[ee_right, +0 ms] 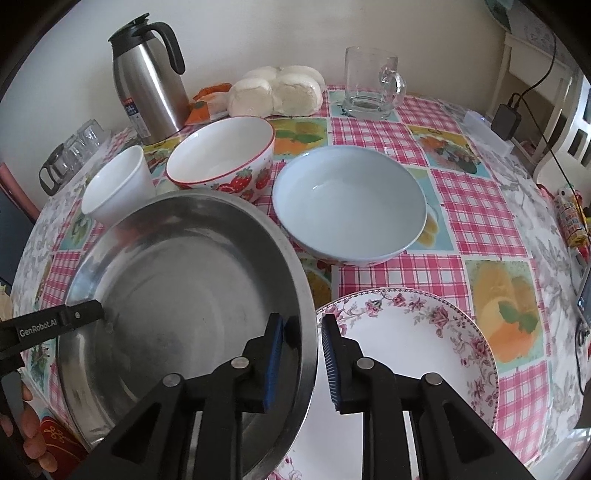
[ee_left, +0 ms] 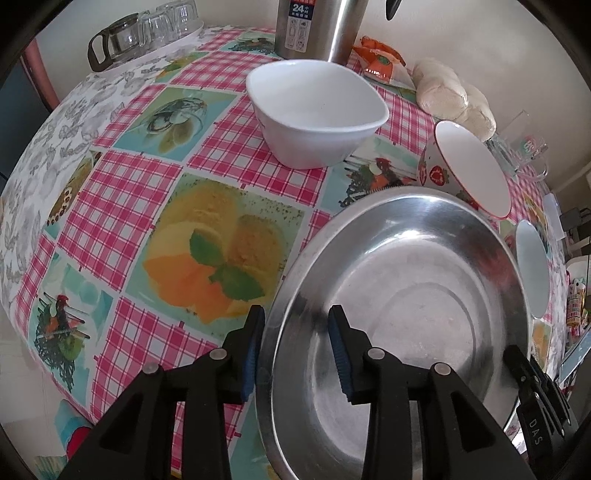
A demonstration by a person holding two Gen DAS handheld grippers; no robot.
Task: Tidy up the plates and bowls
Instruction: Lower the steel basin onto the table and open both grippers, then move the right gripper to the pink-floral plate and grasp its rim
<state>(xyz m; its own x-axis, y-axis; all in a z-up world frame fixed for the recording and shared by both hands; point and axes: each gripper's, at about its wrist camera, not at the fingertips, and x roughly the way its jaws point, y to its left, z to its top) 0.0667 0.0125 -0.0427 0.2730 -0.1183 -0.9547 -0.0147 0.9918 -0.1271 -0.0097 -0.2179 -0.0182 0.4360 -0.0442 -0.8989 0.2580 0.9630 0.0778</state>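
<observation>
A large steel plate (ee_left: 406, 295) (ee_right: 177, 295) is held between both grippers. My left gripper (ee_left: 295, 350) straddles its left rim, with a clear gap between the jaws. My right gripper (ee_right: 301, 363) straddles its right rim, jaws also apart. The right gripper shows at the plate's far edge in the left wrist view (ee_left: 532, 391), and the left one in the right wrist view (ee_right: 81, 314). A floral plate (ee_right: 406, 354) lies under the steel plate's right side. A pale blue bowl (ee_right: 351, 206), a strawberry bowl (ee_right: 221, 155) (ee_left: 469, 170) and a white bowl (ee_left: 317, 110) (ee_right: 114, 188) stand beyond.
A steel thermos jug (ee_right: 147, 81) (ee_left: 317, 26), a bag of buns (ee_right: 277, 92) (ee_left: 454, 96), a glass mug (ee_right: 369, 85) and upturned glasses (ee_left: 147, 33) stand along the table's back. A charger and cable (ee_right: 509, 114) lie at the right edge.
</observation>
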